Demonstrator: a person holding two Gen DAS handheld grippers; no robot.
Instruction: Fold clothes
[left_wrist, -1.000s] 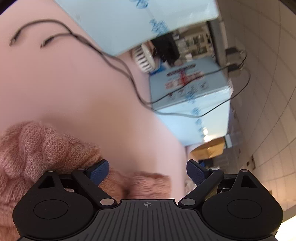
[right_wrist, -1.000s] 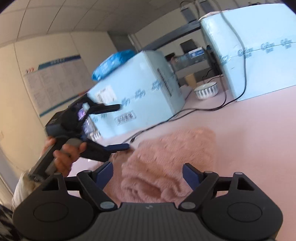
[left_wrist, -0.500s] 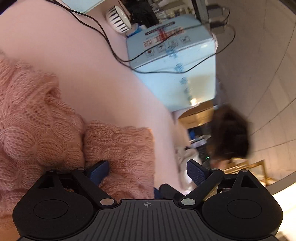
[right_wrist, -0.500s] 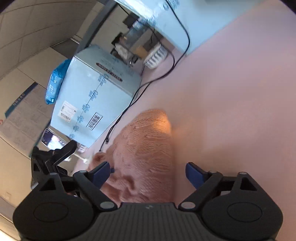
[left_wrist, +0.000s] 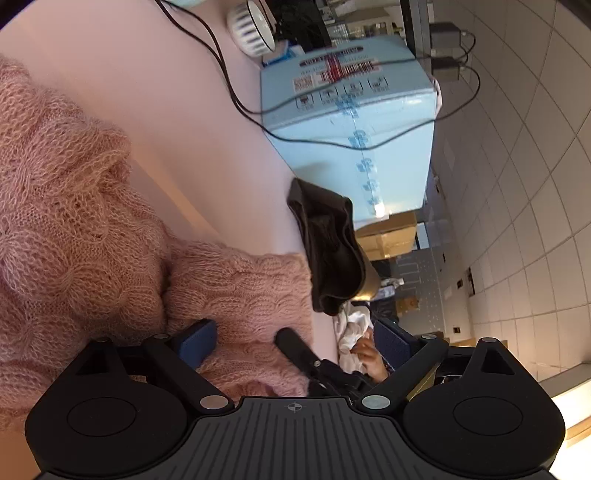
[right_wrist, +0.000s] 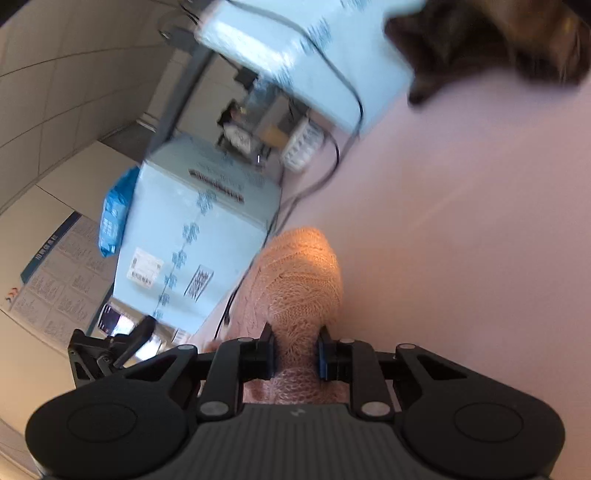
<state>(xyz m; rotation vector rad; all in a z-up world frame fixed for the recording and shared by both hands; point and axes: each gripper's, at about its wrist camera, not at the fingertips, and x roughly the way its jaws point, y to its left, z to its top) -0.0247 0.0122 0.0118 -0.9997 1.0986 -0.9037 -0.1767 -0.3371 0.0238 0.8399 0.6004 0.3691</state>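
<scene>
Two claws work a pink knitted sweater (left_wrist: 85, 236) on the desk (right_wrist: 461, 258): right claw (right_wrist: 294, 354) clamped on it, left claw (left_wrist: 295, 341) spread apart.

A pale pink table (left_wrist: 177, 110) fills the near scene. Light blue boxes (left_wrist: 354, 122) stand at its far edge, beyond them tiled walls (left_wrist: 517, 155) and a wall poster (right_wrist: 55, 273).

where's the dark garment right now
In the left wrist view the dark garment lies at the pink table's edge, just beyond the pink sweater, before the blue box.
</scene>
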